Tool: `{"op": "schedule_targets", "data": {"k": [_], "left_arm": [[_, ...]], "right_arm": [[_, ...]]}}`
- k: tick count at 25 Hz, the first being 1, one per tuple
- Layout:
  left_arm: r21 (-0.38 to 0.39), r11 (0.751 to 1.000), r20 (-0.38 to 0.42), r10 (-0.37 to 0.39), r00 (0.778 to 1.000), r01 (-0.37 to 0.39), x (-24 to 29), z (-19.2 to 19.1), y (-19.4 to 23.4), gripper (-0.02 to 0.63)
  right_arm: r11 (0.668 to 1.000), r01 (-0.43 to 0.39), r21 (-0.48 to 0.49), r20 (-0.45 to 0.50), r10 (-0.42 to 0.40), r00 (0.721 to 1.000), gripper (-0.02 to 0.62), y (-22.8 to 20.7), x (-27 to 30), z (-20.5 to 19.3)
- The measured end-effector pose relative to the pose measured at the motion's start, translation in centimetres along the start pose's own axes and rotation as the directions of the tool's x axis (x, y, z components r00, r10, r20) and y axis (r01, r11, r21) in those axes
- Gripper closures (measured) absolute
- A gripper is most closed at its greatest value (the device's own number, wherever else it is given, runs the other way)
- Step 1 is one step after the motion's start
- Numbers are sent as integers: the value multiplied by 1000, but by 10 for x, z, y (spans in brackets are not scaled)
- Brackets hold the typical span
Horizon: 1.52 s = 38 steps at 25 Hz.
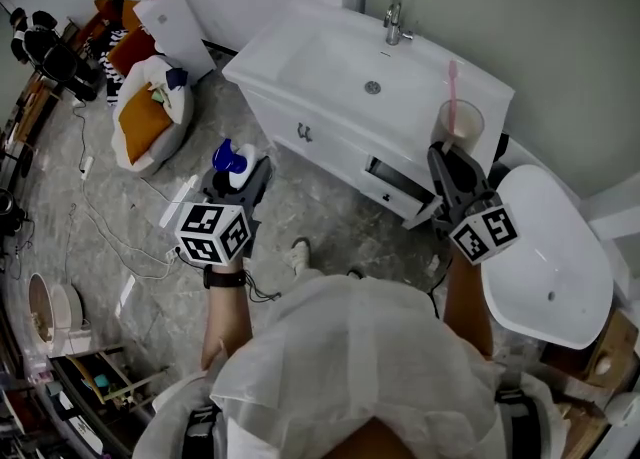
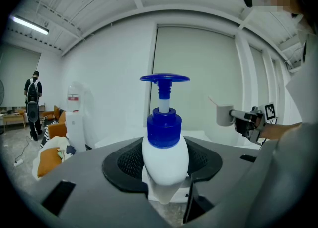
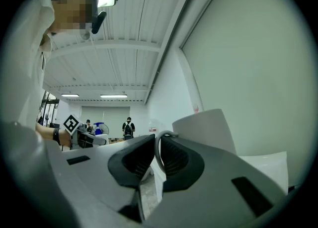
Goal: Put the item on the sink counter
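My left gripper [image 1: 240, 175] is shut on a white pump bottle [image 1: 234, 159] with a blue cap, held upright over the floor, left of the white sink counter [image 1: 300, 42]. In the left gripper view the bottle [image 2: 165, 152] stands between the dark pads [image 2: 126, 165], which press on its sides. My right gripper [image 1: 450, 152] is shut on the thin handle [image 3: 158, 155] of a grey cup [image 1: 460, 125] with a pink toothbrush in it. The cup hangs by the counter's right end. The right gripper [image 2: 246, 121] and its cup [image 2: 224, 114] also show in the left gripper view.
A faucet [image 1: 395, 22] stands at the back of the basin. A drawer [image 1: 400, 187] hangs open below the counter front. A white oval fixture [image 1: 545, 247] sits to the right. Orange and white cushions [image 1: 150, 112] and cables [image 1: 105, 222] lie on the floor at the left.
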<state>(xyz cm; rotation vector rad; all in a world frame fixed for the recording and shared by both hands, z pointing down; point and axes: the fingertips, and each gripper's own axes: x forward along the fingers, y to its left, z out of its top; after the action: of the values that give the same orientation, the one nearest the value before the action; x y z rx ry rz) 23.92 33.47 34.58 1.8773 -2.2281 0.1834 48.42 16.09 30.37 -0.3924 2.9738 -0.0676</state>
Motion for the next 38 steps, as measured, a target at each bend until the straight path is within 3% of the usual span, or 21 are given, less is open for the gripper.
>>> {"op": "schedule_targets", "data": {"k": [8, 15, 33, 38], "left_arm": [[-25, 1000, -3, -13, 1000, 13, 11, 6, 22, 396], [-45, 999, -2, -14, 1000, 14, 22, 10, 68, 396], [-20, 999, 11, -36, 999, 36, 47, 24, 246, 396], [-33, 999, 10, -38, 999, 38, 45, 22, 271, 396]], "right_arm": [[1000, -11, 5, -12, 11, 1000, 558, 2, 29, -1], [1000, -15, 0, -24, 15, 1000, 558, 11, 77, -7], [999, 31, -16, 4, -31, 999, 558, 50, 243, -22], [999, 27, -17, -5, -27, 1000, 558, 61, 267, -26]]}}
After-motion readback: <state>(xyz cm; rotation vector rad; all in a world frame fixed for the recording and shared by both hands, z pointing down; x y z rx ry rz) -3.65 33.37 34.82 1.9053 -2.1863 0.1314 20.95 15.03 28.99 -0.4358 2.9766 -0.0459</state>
